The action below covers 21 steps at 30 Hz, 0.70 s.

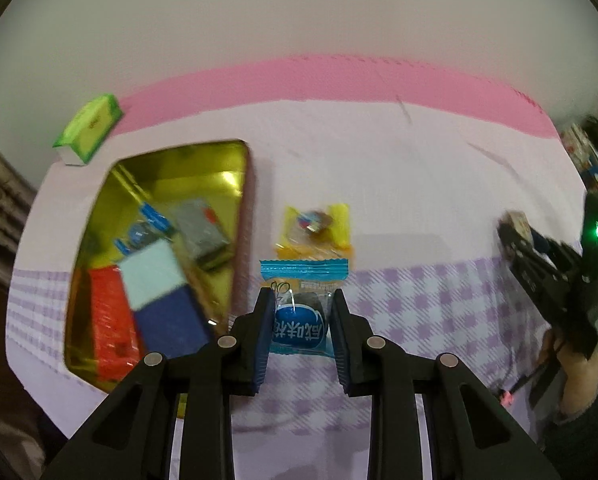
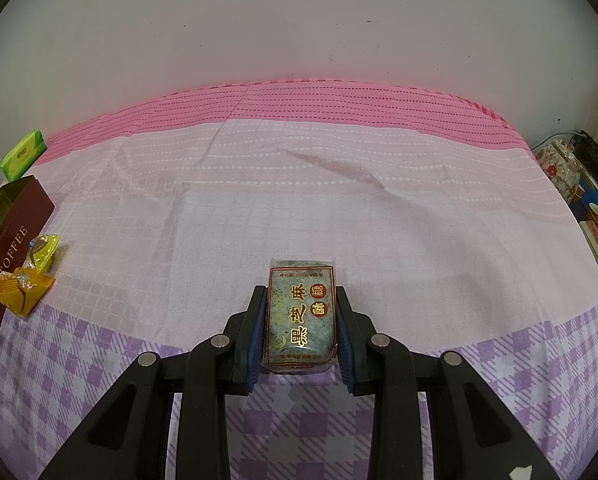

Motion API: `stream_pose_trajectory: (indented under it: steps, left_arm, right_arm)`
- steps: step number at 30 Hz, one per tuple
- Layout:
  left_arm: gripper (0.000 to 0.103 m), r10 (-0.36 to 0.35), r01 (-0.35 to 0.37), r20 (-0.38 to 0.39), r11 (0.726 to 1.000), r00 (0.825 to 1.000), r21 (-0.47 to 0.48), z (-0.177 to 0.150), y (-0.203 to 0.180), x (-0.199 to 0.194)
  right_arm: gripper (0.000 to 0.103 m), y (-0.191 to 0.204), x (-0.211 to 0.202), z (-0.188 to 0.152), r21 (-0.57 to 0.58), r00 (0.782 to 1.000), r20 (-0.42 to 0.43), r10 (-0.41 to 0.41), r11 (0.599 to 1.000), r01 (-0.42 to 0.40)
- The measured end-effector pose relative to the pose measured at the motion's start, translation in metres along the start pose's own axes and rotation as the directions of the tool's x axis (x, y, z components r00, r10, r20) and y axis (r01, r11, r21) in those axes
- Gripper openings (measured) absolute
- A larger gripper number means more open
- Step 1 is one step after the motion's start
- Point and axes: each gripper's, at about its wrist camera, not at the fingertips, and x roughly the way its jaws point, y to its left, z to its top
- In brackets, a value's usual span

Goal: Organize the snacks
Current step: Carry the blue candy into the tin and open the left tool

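My left gripper is shut on a blue candy wrapper, held a little above the cloth just right of the gold tin. Inside the tin lie several snacks: a red packet, a pale-blue and navy box and a grey bar. A yellow candy rests on the cloth beyond my fingers. My right gripper is shut on a grey sesame bar with red and gold print, over the checked cloth. That right gripper also shows at the right edge of the left wrist view.
A green tissue pack sits at the table's far left corner. The maroon toffee tin wall stands at the left of the right wrist view, with yellow candies beside it. Clutter lines the far right. A white wall backs the table.
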Motion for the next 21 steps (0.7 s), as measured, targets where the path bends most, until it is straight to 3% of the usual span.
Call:
stream_pose_trajectory:
  steps: [12,21]
  left_arm:
    - [0.028,0.147,-0.139,0.037,0.976,0.988,-0.165,0.029,0.094,0.006]
    - [0.028,0.196,-0.189,0.012,0.957,0.981,-0.22,0.04,0.142,0.029]
  right_arm:
    - [0.03,0.0,0.0,0.0,0.001,1.0,0.0,0.0,1.0,0.0]
    - [0.03,0.0,0.0,0.0,0.001,1.0,0.0,0.0,1.0,0.0]
